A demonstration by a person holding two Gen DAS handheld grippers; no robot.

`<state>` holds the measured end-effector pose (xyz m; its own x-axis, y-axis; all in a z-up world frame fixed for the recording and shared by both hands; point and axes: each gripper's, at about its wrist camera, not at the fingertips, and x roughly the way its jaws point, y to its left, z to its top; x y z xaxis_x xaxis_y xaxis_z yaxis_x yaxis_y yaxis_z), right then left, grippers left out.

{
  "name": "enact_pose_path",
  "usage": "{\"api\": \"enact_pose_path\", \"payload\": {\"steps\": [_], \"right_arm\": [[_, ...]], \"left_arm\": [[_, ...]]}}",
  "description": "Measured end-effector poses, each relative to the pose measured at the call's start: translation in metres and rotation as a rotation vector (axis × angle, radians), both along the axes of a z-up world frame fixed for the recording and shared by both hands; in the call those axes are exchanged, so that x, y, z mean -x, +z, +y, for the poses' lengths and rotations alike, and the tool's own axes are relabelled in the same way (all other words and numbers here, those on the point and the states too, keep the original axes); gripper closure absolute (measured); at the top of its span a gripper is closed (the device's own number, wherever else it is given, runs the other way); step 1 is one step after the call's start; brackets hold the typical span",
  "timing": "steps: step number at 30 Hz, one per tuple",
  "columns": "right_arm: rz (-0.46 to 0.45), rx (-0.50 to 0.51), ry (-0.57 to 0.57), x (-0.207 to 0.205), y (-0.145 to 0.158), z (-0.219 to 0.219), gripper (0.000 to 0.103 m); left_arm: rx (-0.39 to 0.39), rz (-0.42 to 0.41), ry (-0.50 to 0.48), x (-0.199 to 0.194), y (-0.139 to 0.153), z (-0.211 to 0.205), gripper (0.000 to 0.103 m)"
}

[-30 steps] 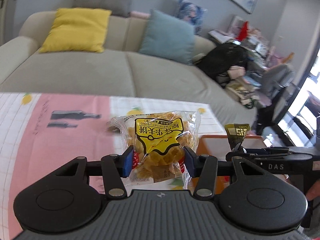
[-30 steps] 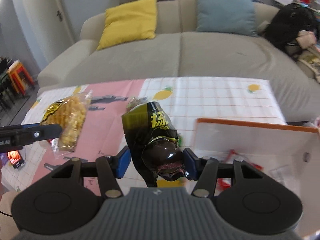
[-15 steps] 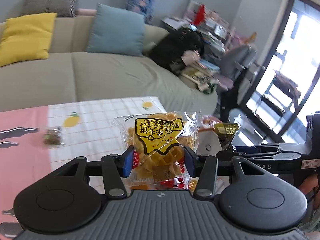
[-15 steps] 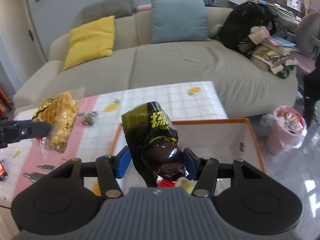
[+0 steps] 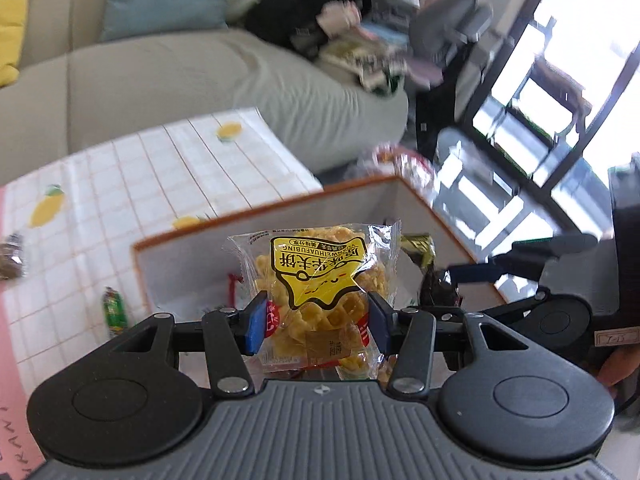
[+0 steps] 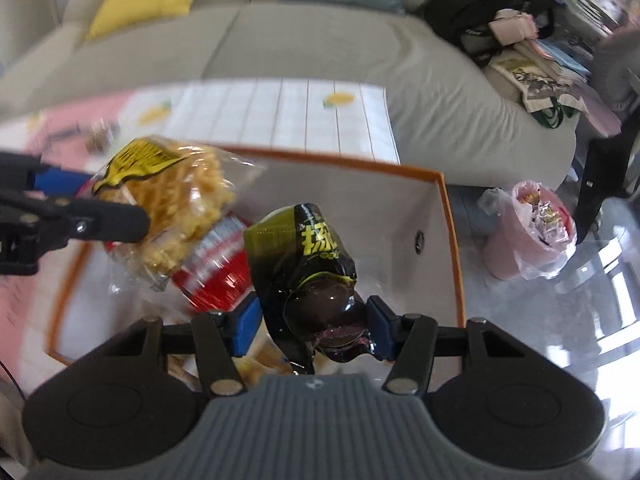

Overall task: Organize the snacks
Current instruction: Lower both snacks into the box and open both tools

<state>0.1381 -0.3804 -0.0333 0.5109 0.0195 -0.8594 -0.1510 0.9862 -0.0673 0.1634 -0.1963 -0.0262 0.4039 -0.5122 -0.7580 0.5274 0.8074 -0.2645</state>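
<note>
Both grippers have swung from over the table to above the orange-rimmed box [image 6: 448,216]. The left gripper [image 5: 316,322] is clamped on the yellow waffle-snack packet [image 5: 316,280]; just right of it, the right gripper [image 6: 310,326] pinches the dark snack pouch [image 6: 308,264], over a red packet [image 6: 212,268] in the box.

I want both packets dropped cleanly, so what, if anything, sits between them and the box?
Nothing visible blocks either. The yellow waffle packet in the left tool and the dark packet in the right tool hang above the open orange-rimmed box. A red packet lies inside, below them.
</note>
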Motion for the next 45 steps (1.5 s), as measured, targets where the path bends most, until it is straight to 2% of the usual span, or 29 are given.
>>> {"api": "enact_pose_path", "payload": {"steps": [7,13,22,32,37,45], "right_arm": [[0.165,0.15,0.084,-0.028,-0.04,-0.002,0.047],[0.225,0.174,0.086,-0.041,-0.054,-0.007,0.047],[0.241,0.207,0.094,-0.05,-0.067,-0.008,0.047],[0.23,0.231,0.121,-0.046,-0.064,0.001,0.046],[0.23,0.225,0.13,-0.044,-0.062,0.001,0.046],[0.225,0.215,0.105,-0.043,-0.057,-0.004,0.046]], "left_arm": [[-0.076,0.05,-0.052,-0.014,-0.029,-0.029,0.046],[-0.117,0.066,-0.071,-0.025,-0.042,-0.042,0.046],[-0.151,0.067,-0.104,-0.032,-0.046,-0.059,0.043],[-0.088,0.086,-0.1,-0.032,-0.04,-0.054,0.043],[-0.045,0.081,-0.108,-0.031,-0.028,-0.049,0.043],[-0.057,0.047,-0.078,-0.03,-0.013,-0.032,0.043]]}}
